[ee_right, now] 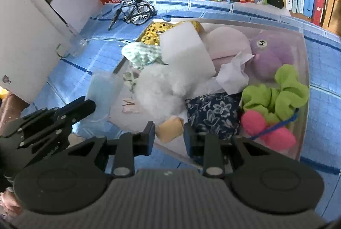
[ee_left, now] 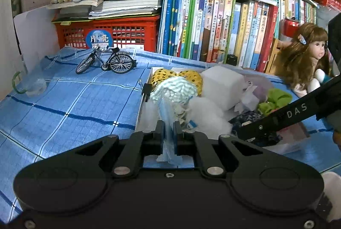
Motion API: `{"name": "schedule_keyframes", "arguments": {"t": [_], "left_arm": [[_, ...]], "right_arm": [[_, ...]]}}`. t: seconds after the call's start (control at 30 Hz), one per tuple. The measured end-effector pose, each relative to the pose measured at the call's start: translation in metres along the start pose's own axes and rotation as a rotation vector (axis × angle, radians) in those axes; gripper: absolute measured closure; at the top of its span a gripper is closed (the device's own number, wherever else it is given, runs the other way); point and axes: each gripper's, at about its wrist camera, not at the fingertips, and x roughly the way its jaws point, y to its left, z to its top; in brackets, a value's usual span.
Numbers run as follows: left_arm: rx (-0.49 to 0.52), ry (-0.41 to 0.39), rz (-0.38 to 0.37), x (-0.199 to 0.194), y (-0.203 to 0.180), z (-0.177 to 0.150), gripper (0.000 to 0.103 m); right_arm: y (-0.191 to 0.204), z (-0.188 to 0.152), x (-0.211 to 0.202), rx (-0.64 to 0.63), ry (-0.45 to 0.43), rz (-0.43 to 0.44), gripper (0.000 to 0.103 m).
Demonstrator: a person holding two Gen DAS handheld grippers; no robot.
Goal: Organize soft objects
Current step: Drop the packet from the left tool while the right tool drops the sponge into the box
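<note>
Fingers (ee_left: 159, 132) of the left gripper (ee_left: 168, 133) clenched on a pale blue face mask (ee_left: 167, 122); right gripper (ee_right: 169, 133) clamped on a tan soft block (ee_right: 170, 127).

Mask hangs just over the near-left edge of the clear bin (ee_right: 302, 62), pinched mid-body — light, limp and thin, so it will drape and swing; I'd judge the pleated middle the safest place to hold, not the ear loops. Tan block sits at the bin's near wall, beside the navy floral cloth (ee_right: 213, 113); looks squashy and light, and a squeeze across its width should hold. White stuffing (ee_right: 157, 90) in the bin's middle would likely shed and snag. Readable writing: "DAS" on the right gripper's arm (ee_left: 296, 111) — book spines (ee_left: 213, 22) behind the bin carry Chinese titles, too small to read.
</note>
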Motion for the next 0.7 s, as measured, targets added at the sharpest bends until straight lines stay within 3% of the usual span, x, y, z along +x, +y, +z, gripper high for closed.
{"name": "schedule_keyframes", "arguments": {"t": [0.37,0.4,0.43,0.47,0.53,0.6,0.7], "left_arm": [[-0.024,0.004,0.014,0.008,0.005,0.001,0.091],[-0.027,0.005,0.016,0.009,0.006,0.001,0.091],[-0.03,0.004,0.017,0.009,0.006,0.001,0.09],[-0.036,0.003,0.016,0.008,0.007,0.002,0.087],[-0.04,-0.004,0.007,0.007,0.008,0.003,0.071],[-0.027,-0.022,0.011,0.002,0.006,0.003,0.066],[0.004,-0.049,0.034,-0.003,0.001,0.006,0.061]], "right_arm": [[0.005,0.003,0.006,-0.036,-0.009,-0.025,0.064],[0.006,0.003,0.006,-0.041,-0.01,-0.028,0.062],[0.006,0.003,0.006,-0.045,-0.013,-0.034,0.049],[0.007,0.003,0.005,-0.047,-0.018,-0.042,0.046],[0.009,0.003,0.003,-0.054,-0.026,-0.033,0.031],[0.013,0.003,0.001,-0.079,-0.041,-0.046,0.02],[0.023,0.003,-0.002,-0.135,-0.061,-0.086,0.017]]}}
